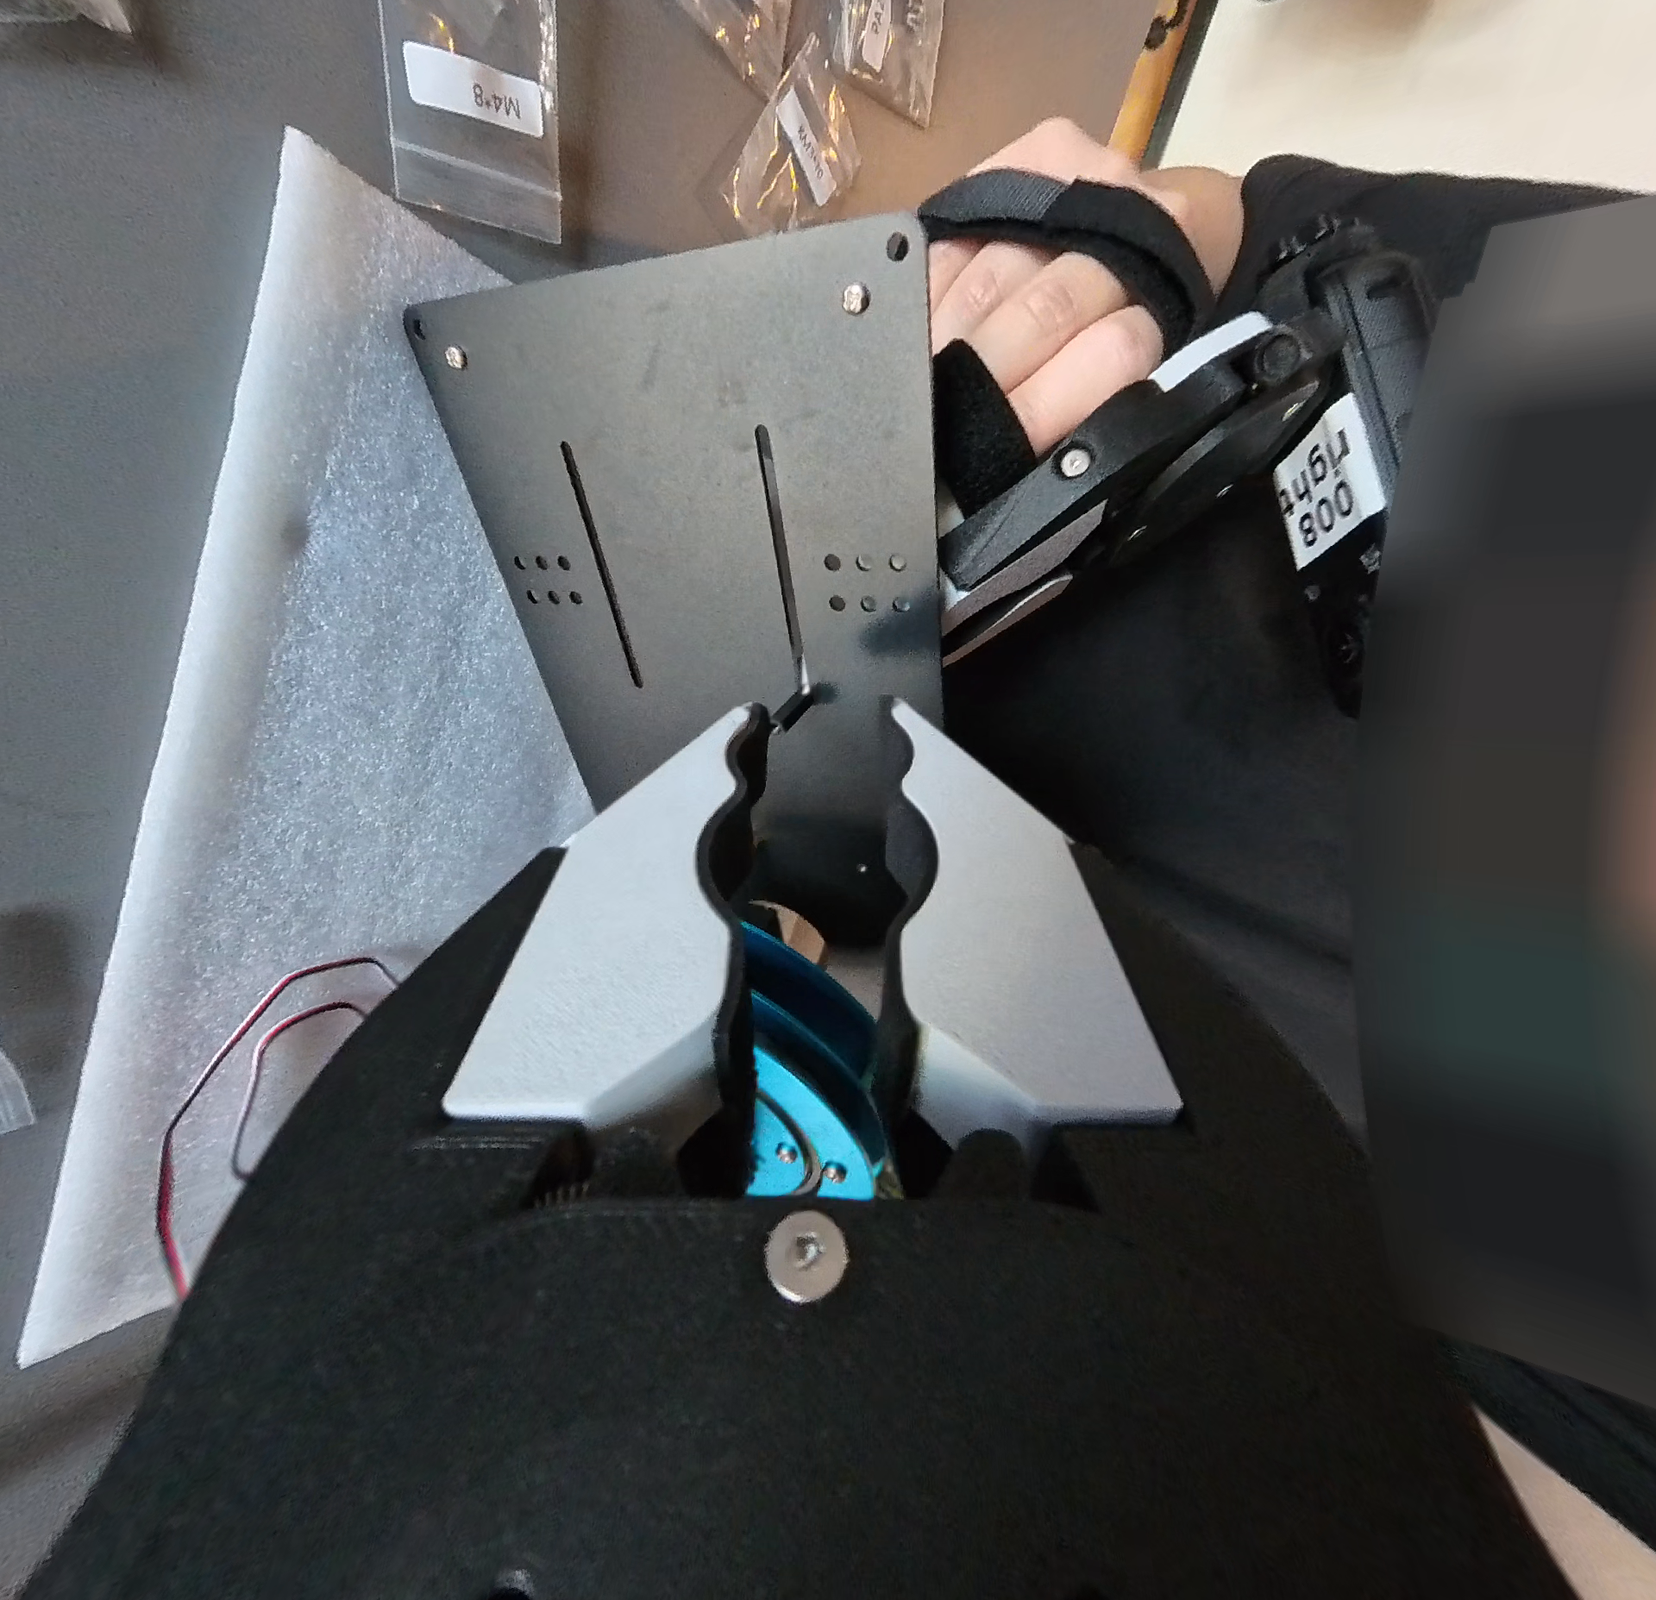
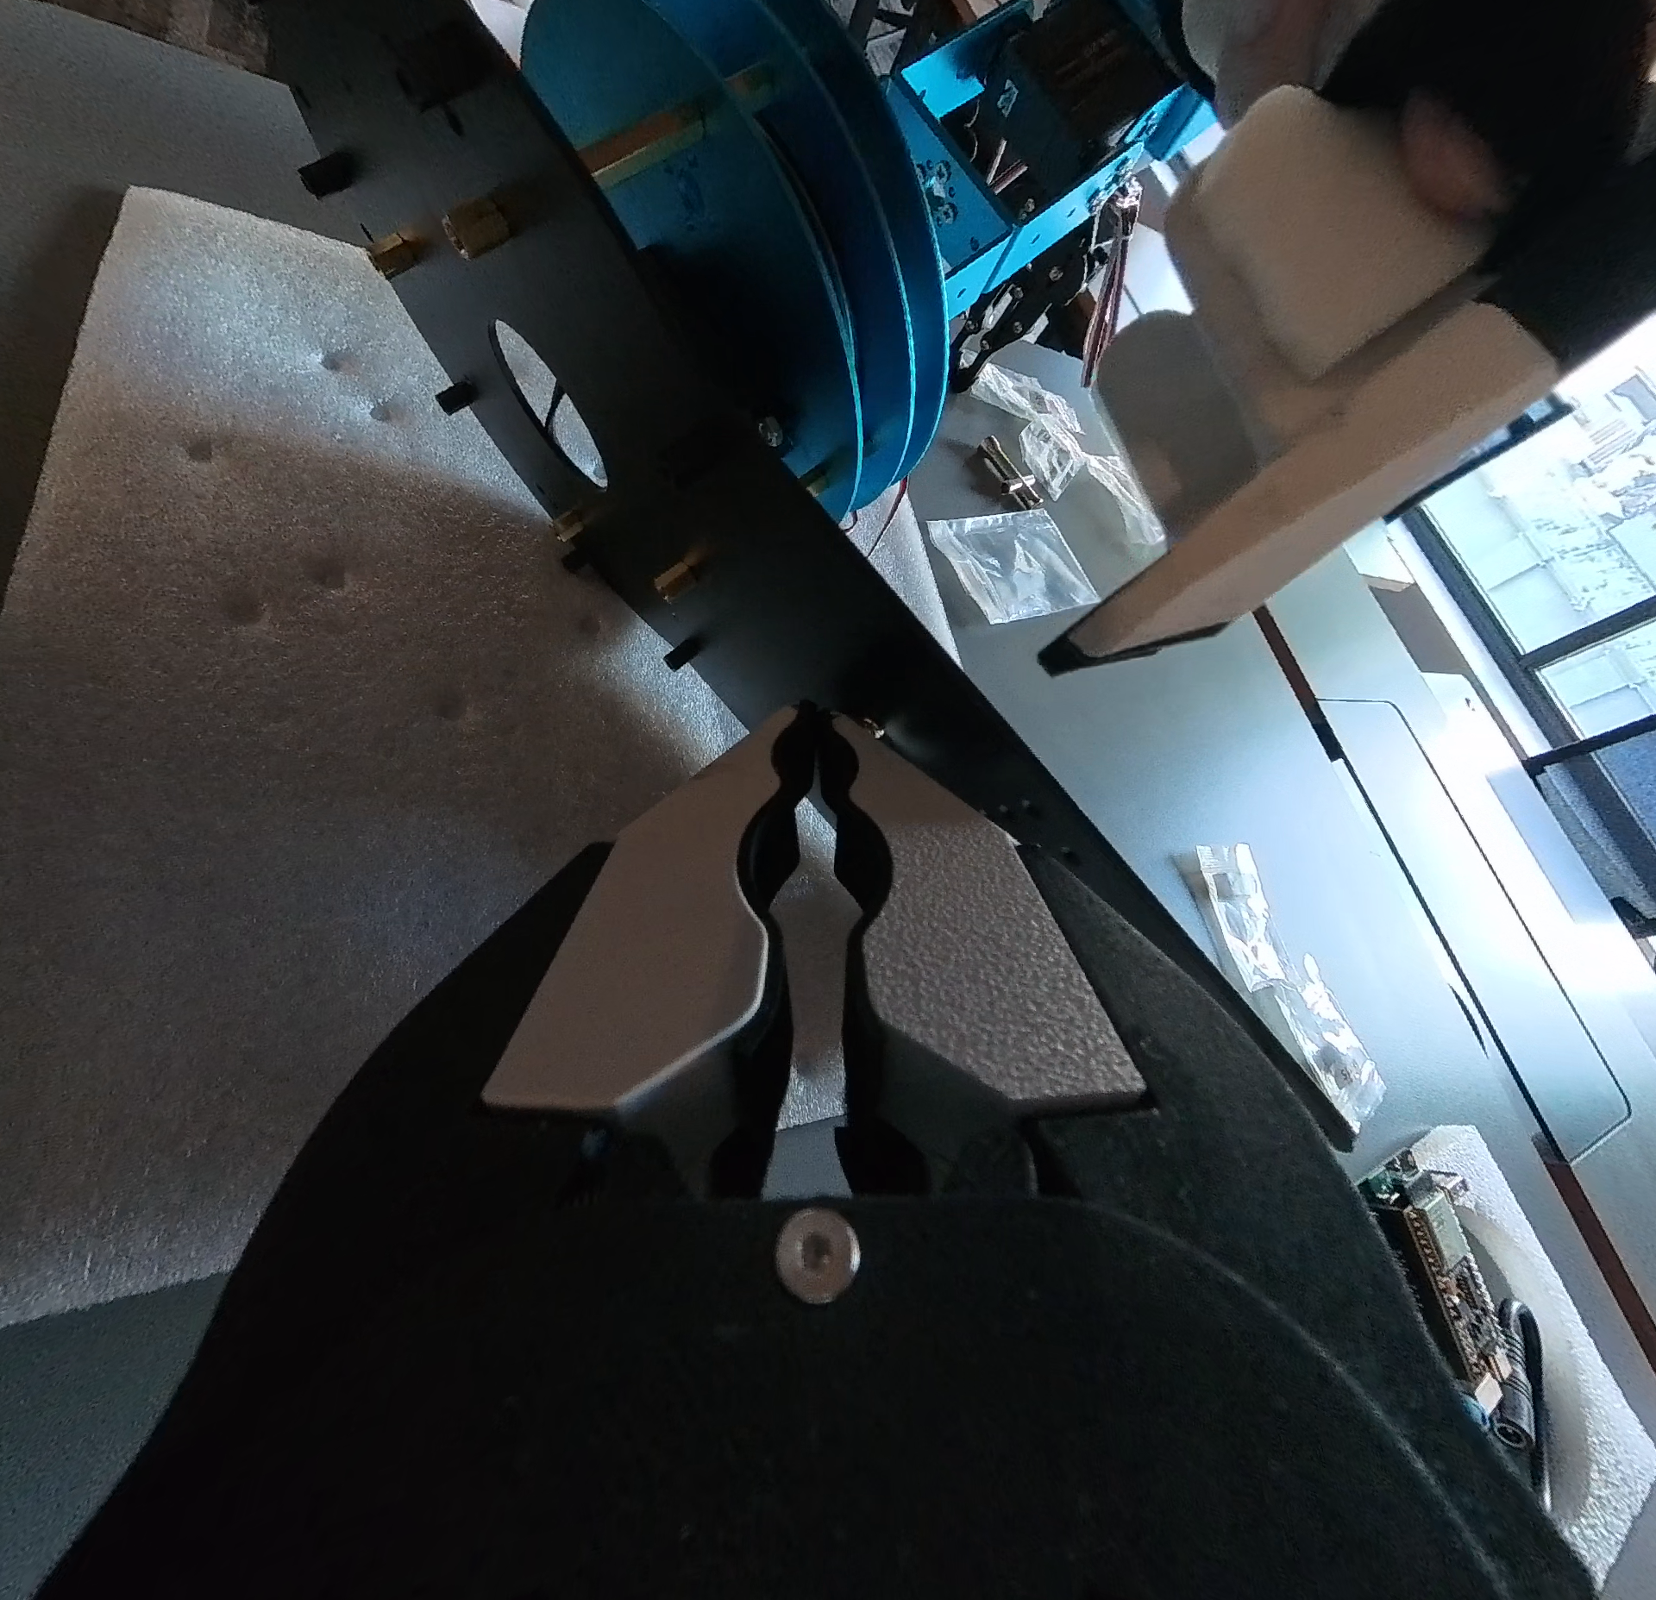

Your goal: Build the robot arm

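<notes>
A black metal plate (image 1: 699, 446) with slots and small holes stands on edge over white foam. A base of stacked blue discs (image 1: 797, 1055) is fixed to it. My left gripper (image 1: 829, 715) is shut around the blue discs and the plate's lower edge. In the right wrist view the plate's other face (image 2: 681, 499) carries brass and black standoffs, with the blue discs (image 2: 717, 213) beyond it. My right gripper (image 2: 817, 722) is shut on a small black standoff at the plate's edge. A finger (image 2: 1299, 446) of the left gripper shows at upper right. A gloved hand (image 1: 1057, 302) holds the right gripper behind the plate.
A white foam sheet (image 1: 296, 661) (image 2: 224, 661) lies on the grey table. Clear bags of small parts (image 1: 475, 87) (image 2: 1013, 562) lie beyond it. Red and black wires (image 1: 224, 1091) trail at left. A blue robot arm (image 2: 1030, 123) and a circuit board (image 2: 1443, 1261) stand nearby. The grippers' ends are close to 5 cm from one another.
</notes>
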